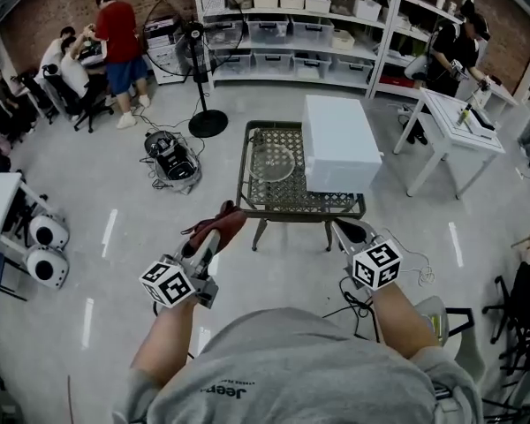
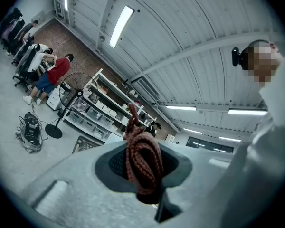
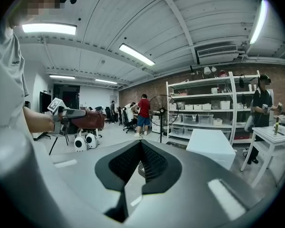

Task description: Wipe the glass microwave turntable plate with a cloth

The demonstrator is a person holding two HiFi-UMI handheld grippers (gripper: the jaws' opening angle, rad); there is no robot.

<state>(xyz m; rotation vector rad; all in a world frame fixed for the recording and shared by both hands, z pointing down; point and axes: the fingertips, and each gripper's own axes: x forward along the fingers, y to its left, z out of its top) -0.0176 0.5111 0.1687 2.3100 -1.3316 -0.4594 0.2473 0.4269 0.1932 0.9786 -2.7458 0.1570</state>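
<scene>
The round glass turntable plate (image 1: pixel 272 162) lies flat on the left half of a dark metal mesh table (image 1: pixel 256 197). A white microwave (image 1: pixel 338 141) stands on the table's right half. My left gripper (image 1: pixel 219 230) is held up short of the table's near left corner, shut on a bunched red-brown cloth (image 1: pixel 231 216). In the left gripper view the cloth (image 2: pixel 142 160) stands up from between the closed jaws. My right gripper (image 1: pixel 344 230) hovers by the table's near right corner, shut, with nothing in it. Its view shows the microwave (image 3: pixel 211 148) ahead.
A standing fan (image 1: pixel 194 42) and a bundle of gear (image 1: pixel 170 157) are on the floor left of the table. Shelves of bins (image 1: pixel 300 25) line the back wall. A white table (image 1: pixel 455 122) stands at the right. People work at the back left (image 1: pixel 115 34). Cables (image 1: pixel 358 303) lie near my feet.
</scene>
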